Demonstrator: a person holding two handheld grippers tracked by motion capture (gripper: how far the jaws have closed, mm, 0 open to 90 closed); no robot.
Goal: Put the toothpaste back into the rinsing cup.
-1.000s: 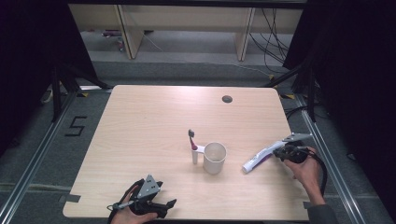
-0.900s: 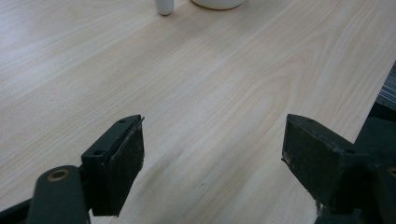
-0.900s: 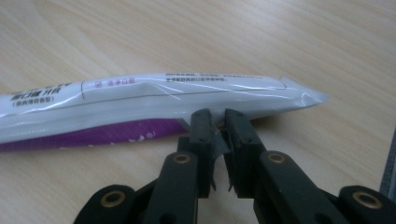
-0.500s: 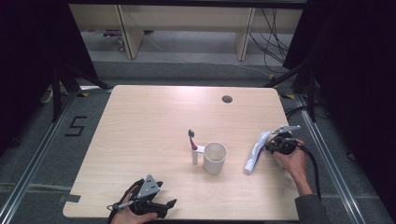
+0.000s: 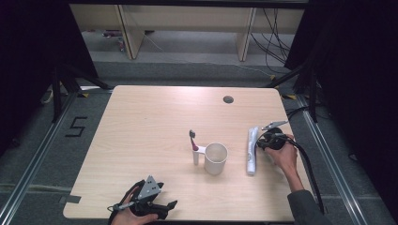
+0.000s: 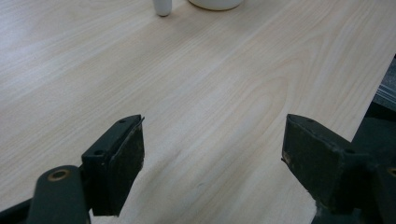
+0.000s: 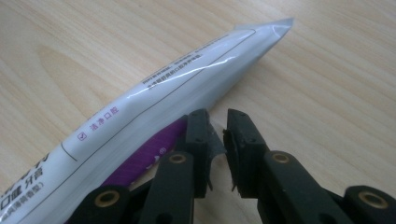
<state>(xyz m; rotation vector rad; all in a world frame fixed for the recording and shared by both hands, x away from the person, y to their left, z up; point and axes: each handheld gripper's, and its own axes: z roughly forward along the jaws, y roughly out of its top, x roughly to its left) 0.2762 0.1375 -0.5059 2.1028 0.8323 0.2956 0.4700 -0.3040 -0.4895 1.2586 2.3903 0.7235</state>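
My right gripper has just been easing its fingers apart; a narrow gap shows, with nothing in it. The tube lies flat on the worktop just beside them, right of the cup. My left gripper gapes wide, empty.

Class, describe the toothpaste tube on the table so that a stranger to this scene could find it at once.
Start at the white cup in the middle of the wooden table. Just right of it lies a long white tube, flat beside the right tongs. Unlike the upright toothbrush left of the cup, it lies down.
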